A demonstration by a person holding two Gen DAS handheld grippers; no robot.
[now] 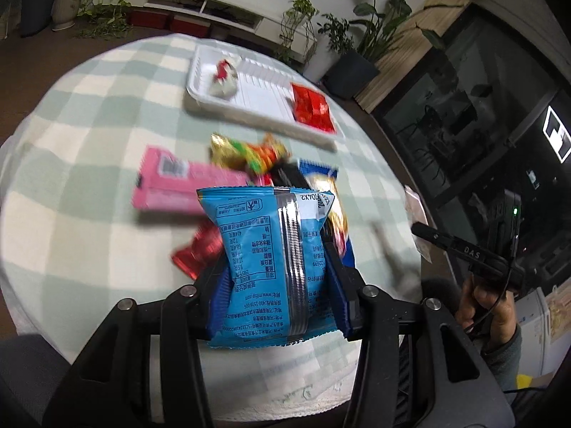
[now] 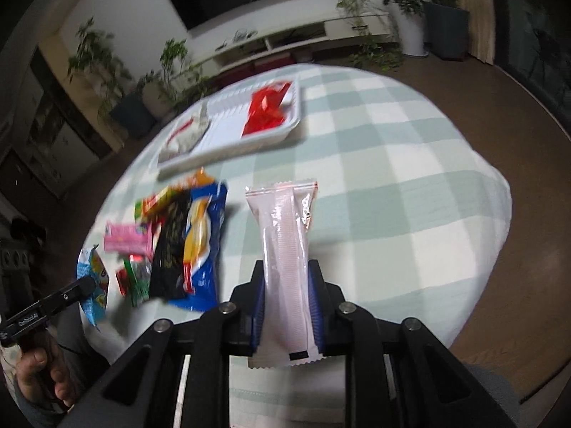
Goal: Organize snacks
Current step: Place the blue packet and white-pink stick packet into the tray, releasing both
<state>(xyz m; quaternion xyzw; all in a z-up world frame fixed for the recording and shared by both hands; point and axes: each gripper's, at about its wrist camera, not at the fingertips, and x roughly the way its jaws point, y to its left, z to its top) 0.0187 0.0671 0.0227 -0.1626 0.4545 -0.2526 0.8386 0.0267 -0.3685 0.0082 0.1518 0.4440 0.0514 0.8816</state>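
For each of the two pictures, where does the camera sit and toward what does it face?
Left wrist view: sits on the left hand-held gripper, faces down-forward over its light blue snack bag; the other hand shows.
Right wrist view: sits on the right hand-held gripper, faces over its pale pink packet; the left hand shows.
Shared: white tray, snack pile, checked tablecloth.

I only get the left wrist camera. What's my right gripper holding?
Observer: A pink packet, clamped upright between the right gripper's pads.
Operator: What's hiding behind my blue packet?
Observer: A black packet, lying against a blue-and-yellow bag.
Operator: Anything else there?
Observer: A green-and-red packet, just left of the black one.
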